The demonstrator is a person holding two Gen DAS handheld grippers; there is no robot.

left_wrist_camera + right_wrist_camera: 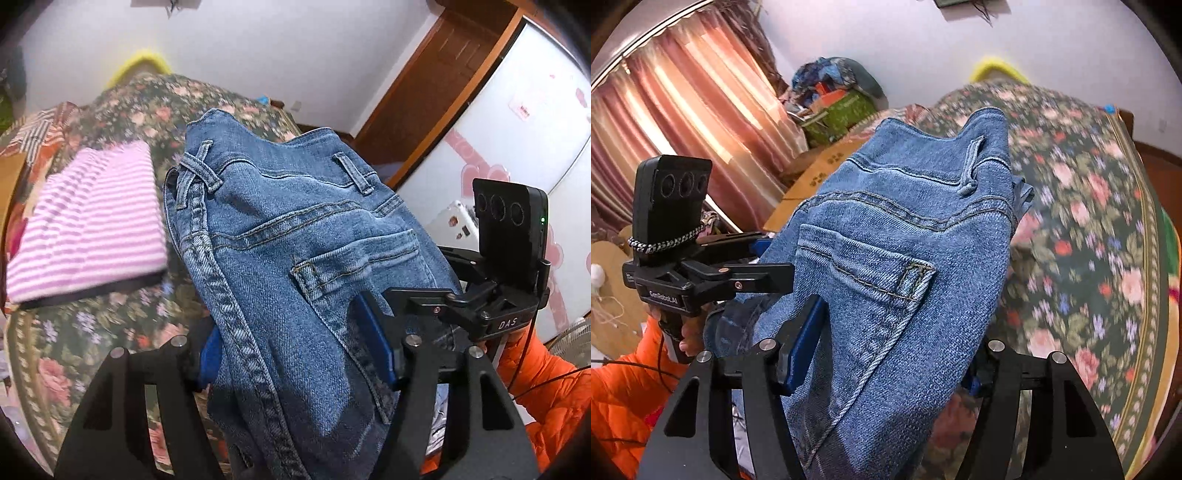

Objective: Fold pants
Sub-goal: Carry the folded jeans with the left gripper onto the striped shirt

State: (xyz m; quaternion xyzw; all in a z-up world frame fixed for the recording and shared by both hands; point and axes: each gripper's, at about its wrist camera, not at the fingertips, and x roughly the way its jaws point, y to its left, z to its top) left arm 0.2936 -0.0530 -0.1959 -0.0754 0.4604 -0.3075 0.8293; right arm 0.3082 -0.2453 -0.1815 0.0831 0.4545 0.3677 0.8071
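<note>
- Currently I read the left gripper (pixel 295 354) as clamped on the jeans (pixel 295 229): its blue pads (pixel 373 343) press the denim from both sides, near the side seam and below the back pocket.
- I read the right gripper (pixel 882 365) the same way: its jaws pinch a thick fold of the jeans (pixel 905 236), with one blue pad (pixel 803 343) flat against the cloth beside the back pocket.
- I see the jeans bunched between the two grippers and lifted clear above the bed (pixel 1089 221), waistband and belt loops pointing away from the cameras.
- On the bed's flowered cover, beside the jeans in the left wrist view, I see a folded pink-striped garment (pixel 92 221).
- Each wrist view shows the other gripper right beside the jeans, held by a hand (pixel 687 341) in an orange sleeve (pixel 546 387).
- Past the bed, I see pink curtains (pixel 683 122) and a white wall (pixel 258 44).
</note>
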